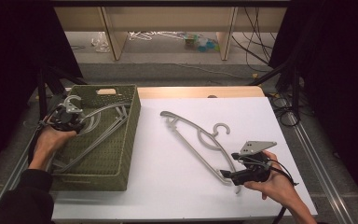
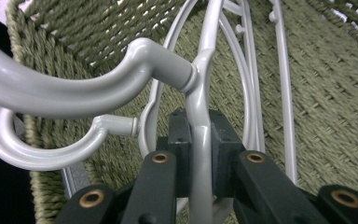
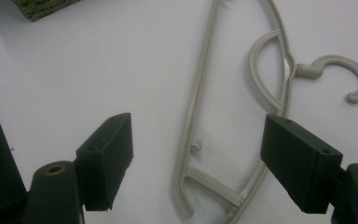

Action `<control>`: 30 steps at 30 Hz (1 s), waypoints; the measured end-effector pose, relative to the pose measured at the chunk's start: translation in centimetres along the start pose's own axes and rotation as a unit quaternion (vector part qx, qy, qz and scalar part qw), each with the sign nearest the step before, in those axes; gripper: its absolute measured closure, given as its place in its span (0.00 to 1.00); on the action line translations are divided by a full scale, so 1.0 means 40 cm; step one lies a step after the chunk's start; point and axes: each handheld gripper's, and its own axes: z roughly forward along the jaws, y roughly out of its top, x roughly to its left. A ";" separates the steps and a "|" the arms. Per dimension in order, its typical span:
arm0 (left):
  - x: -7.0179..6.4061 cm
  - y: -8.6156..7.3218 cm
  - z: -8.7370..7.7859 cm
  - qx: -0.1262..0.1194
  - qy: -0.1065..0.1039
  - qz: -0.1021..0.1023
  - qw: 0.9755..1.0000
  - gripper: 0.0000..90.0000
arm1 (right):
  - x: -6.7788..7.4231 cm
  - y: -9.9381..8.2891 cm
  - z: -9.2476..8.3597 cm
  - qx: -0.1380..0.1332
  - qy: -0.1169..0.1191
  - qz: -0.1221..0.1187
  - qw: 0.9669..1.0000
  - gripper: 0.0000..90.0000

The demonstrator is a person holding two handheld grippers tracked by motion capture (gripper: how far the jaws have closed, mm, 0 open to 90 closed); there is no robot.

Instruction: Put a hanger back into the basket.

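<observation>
My left gripper (image 2: 200, 158) is pinched tight on the neck of a grey plastic clothes hanger (image 2: 200, 100), holding it inside the green woven basket (image 1: 123, 140) on top of other grey hangers (image 1: 105, 133) already lying there. My right gripper (image 3: 209, 158) has its jaws spread wide over the white table top (image 1: 168, 186), straddling one end of a second grey plastic hanger (image 1: 193, 137) without touching it. That hanger's long axis runs away from my right gripper toward the basket, hook on the far side, so the right hand is clearly nearer for the next pick
</observation>
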 end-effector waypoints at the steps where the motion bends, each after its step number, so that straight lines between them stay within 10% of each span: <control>1: 0.003 -0.003 0.001 -0.001 0.002 0.003 1.000 0.90 | -0.002 0.001 -0.002 0.005 0.003 -0.002 1.000 0.29; 12: 0.007 -0.017 0.003 0.007 0.026 -0.005 1.000 0.74 | 0.002 0.000 0.003 0.003 0.001 0.002 1.000 0.29; 21: -0.007 -0.011 -0.115 -0.083 0.033 -0.075 0.993 0.52 | -0.007 -0.005 0.006 0.014 0.003 0.008 1.000 0.29; 30: -0.121 -0.007 -0.232 -0.154 0.006 -0.074 0.985 0.35 | -0.018 -0.010 0.011 0.005 -0.009 0.017 1.000 0.29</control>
